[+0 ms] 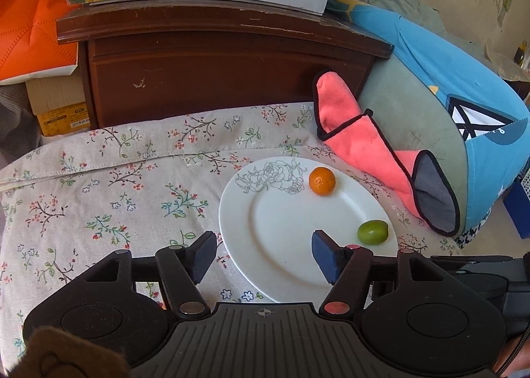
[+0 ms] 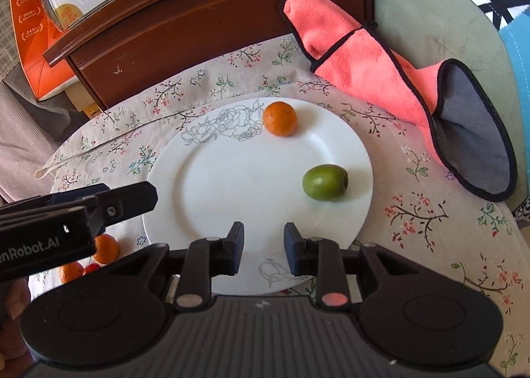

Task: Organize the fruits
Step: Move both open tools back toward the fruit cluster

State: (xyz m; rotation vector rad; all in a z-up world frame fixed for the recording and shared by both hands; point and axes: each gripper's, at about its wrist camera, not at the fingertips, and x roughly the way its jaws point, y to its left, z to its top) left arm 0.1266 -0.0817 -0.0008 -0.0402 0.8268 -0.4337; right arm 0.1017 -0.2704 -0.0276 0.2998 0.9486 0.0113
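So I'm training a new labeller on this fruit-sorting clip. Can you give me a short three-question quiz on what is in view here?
1. True or false: the white plate holds two fruits.
2. Which fruit lies nearer the pink cloth's grey opening? A) the orange fruit B) the green fruit C) neither is on that side
3. Fill in: the fruits not on the plate, seen in the right wrist view beneath the left tool, are mostly ____ in colour.

Key
1. True: one orange, one green.
2. B.
3. Orange; a small red one lies beside them. The right tool hangs empty over the plate's near rim.
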